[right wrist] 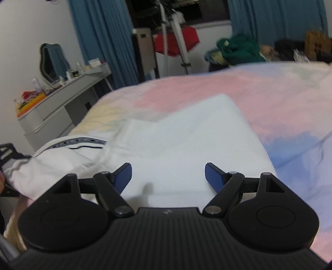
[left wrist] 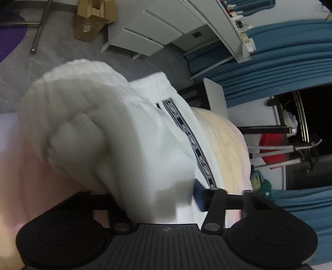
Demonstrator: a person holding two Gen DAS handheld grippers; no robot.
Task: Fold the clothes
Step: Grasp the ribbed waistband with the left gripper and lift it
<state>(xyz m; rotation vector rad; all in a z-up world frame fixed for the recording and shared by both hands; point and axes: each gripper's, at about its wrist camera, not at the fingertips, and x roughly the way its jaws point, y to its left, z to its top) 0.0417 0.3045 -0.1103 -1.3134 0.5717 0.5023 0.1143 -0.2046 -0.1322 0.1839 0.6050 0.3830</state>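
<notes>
A white garment (right wrist: 178, 133) with a black lettered stripe (right wrist: 78, 142) lies partly folded on a pastel bedspread (right wrist: 269, 99). In the left wrist view my left gripper (left wrist: 180, 199) is shut on the white garment (left wrist: 108, 128) and holds a bunched, ribbed end of it up in front of the camera; one blue pad (left wrist: 199, 195) shows, the other is hidden by cloth. My right gripper (right wrist: 168, 176) is open and empty, hovering just above the near edge of the folded part. The left gripper's frame (right wrist: 8, 153) shows at the far left.
A white dresser (right wrist: 62, 108) with small items and a mirror stands left of the bed. Blue curtains (right wrist: 103, 37), a tripod (right wrist: 178, 41) and a red cloth are behind. A pile of green clothes (right wrist: 238, 49) lies beyond the bed. A cardboard box (left wrist: 93, 18) is on the floor.
</notes>
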